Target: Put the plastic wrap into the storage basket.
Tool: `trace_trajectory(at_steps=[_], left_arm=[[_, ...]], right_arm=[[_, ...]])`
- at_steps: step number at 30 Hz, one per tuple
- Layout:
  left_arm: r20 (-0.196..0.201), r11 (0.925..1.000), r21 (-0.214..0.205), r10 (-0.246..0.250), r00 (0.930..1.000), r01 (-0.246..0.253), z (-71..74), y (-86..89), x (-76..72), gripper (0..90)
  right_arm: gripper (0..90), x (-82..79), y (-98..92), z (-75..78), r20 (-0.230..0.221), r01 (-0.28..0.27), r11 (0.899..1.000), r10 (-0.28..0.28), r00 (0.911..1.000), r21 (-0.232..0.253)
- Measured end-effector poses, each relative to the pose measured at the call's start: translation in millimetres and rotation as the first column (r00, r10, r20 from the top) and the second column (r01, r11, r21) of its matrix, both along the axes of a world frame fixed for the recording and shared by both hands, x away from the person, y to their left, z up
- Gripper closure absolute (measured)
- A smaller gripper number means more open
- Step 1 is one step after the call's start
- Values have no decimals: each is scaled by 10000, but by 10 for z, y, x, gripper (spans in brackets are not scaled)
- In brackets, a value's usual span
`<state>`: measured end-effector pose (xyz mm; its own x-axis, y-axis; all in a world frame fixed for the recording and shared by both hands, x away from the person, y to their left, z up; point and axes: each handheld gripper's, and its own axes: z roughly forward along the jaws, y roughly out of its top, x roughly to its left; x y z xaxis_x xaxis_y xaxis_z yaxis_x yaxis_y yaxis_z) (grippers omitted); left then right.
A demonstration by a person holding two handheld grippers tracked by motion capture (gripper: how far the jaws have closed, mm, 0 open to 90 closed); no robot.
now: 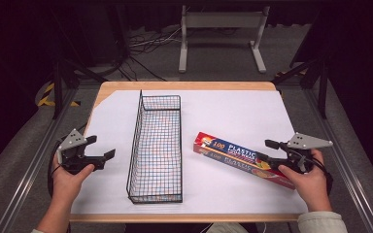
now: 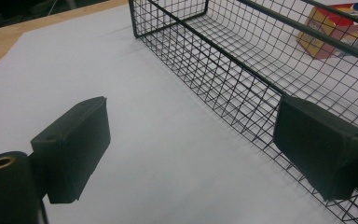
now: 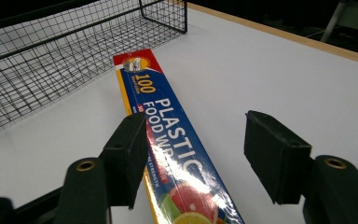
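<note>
A long box of plastic food wrap [image 1: 238, 158], blue, red and yellow, lies slantwise on the white sheet, right of a black wire basket [image 1: 155, 145]. My right gripper [image 1: 266, 150] is at the box's near right end. In the right gripper view its jaws [image 3: 200, 149] straddle the box [image 3: 154, 100]: the left pad sits at the box's edge and the right pad stands clear of it, so it is open. My left gripper [image 1: 100, 147] hovers left of the basket, open, with nothing between its jaws [image 2: 198, 140]. The basket [image 2: 242, 60] holds nothing.
A white sheet [image 1: 233, 111] covers most of the wooden table [image 1: 184, 86]. The basket's long wall runs close to my left gripper's right jaw. Beyond the table, a white metal stand [image 1: 221, 34] and cables lie on the floor. Metal rails flank both table sides.
</note>
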<state>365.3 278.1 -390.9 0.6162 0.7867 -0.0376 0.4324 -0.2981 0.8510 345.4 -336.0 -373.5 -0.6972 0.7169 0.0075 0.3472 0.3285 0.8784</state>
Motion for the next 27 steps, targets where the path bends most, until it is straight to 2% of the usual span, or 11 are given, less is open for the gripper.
trace_trajectory(at_steps=[3,7,11,15,21,23,27], left_arm=[[-20,10000,19,-5,10000,5,9,-10,-5,117],[-20,10000,46,53,10000,-53,11,-20,-5,119],[-23,10000,19,62,10000,-62,5,-16,-2,119],[-51,9999,0,105,9999,-105,11,-5,-8,121],[-77,9999,-12,134,9999,-135,12,0,-7,122],[-93,9999,-8,136,9999,-137,12,-1,-7,122],[-104,9999,-9,145,9998,-145,12,-6,-11,122]], right_arm=[[478,0,46,65,-54,-220,9997,220,9997,-108],[625,-2,159,149,-542,-710,9969,691,9961,-332],[786,10,303,218,-1156,-1293,9907,1238,9856,-419],[900,41,443,253,-1465,-1678,9843,1585,9764,-539],[900,106,616,268,-1723,-1873,9791,1717,9700,-786],[900,136,706,266,-1860,-2043,9757,1868,9646,-798],[900,178,833,254,-1975,-2223,9710,2017,9593,-884]])
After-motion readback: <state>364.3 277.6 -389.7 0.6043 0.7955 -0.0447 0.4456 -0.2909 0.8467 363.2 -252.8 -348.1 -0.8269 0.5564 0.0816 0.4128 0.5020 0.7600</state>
